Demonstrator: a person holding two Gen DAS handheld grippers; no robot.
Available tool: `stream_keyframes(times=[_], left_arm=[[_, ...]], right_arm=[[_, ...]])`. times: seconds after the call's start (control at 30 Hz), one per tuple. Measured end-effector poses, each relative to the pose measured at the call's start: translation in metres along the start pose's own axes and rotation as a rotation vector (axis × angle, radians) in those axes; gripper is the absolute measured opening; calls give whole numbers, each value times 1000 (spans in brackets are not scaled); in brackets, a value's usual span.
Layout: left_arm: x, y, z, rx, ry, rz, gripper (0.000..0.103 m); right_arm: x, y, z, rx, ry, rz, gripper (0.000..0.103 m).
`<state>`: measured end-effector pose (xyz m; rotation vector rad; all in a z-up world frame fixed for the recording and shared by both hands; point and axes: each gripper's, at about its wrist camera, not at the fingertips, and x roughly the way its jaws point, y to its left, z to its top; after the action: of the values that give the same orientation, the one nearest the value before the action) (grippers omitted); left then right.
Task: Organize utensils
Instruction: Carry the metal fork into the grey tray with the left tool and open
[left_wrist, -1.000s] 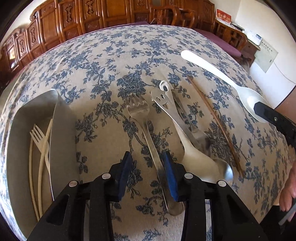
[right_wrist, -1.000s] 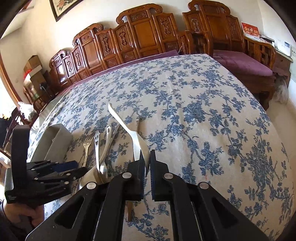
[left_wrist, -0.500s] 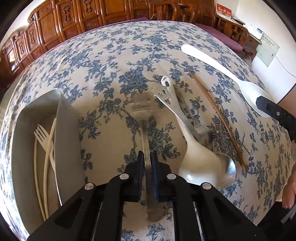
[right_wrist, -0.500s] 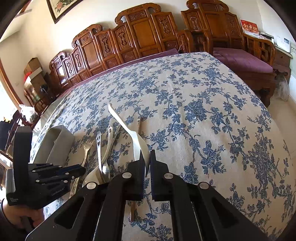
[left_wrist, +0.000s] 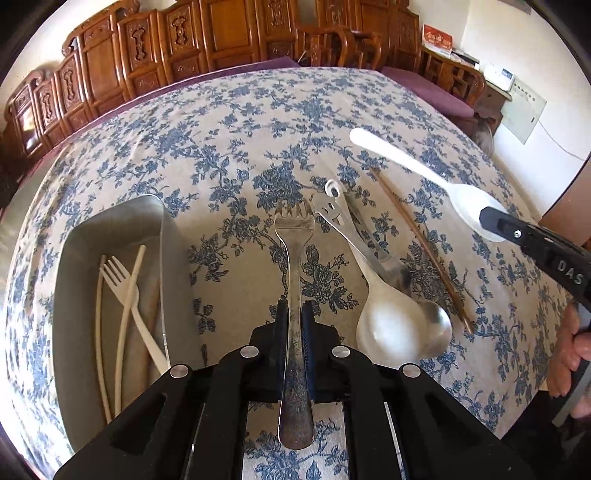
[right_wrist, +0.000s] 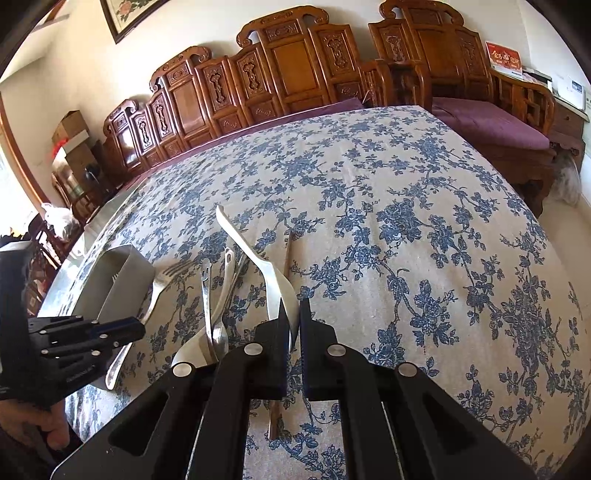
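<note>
My left gripper (left_wrist: 294, 325) is shut on the handle of a metal fork (left_wrist: 294, 236), lifted off the cloth, tines pointing away; it also shows in the right wrist view (right_wrist: 162, 280). My right gripper (right_wrist: 291, 321) is shut on the bowl of a white plastic spoon (right_wrist: 255, 251), held above the table; the spoon shows in the left wrist view (left_wrist: 424, 173). A grey metal tray (left_wrist: 74, 258) at the left holds a white plastic fork (left_wrist: 125, 288) and pale chopsticks. Two metal spoons (left_wrist: 391, 325) lie crossed on the cloth.
A brown chopstick (left_wrist: 417, 240) lies right of the spoons. The table carries a blue floral cloth (right_wrist: 406, 221). Carved wooden chairs (right_wrist: 295, 74) line the far side. A person's hand (left_wrist: 569, 350) holds the right gripper's handle.
My left gripper went from open around the fork handle to shut on it, then lifted the fork. The right gripper kept holding the white spoon, nearly still.
</note>
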<state>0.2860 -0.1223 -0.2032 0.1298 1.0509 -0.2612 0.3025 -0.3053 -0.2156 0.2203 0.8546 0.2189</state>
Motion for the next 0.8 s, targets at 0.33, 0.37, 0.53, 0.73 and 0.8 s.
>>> stream_keyframes(times=[0.33, 0.37, 0.53, 0.73, 0.8], left_arm=[[-34, 14, -13, -22, -52, -30, 7], [-39, 17, -14, -24, -60, -29, 7], [-59, 29, -16, -38, -93, -29, 7], [-81, 46, -23, -40, -132, -15, 7], [-84, 53, -26, -44, -139, -6, 7]], right_arm=[[-1, 18, 0, -37, -4, 25, 6], [-2, 21, 1, -45, -6, 31, 6], [-5, 42, 1, -89, -16, 58, 6], [-6, 69, -1, -147, -13, 82, 6], [-5, 75, -2, -151, -2, 107, 6]])
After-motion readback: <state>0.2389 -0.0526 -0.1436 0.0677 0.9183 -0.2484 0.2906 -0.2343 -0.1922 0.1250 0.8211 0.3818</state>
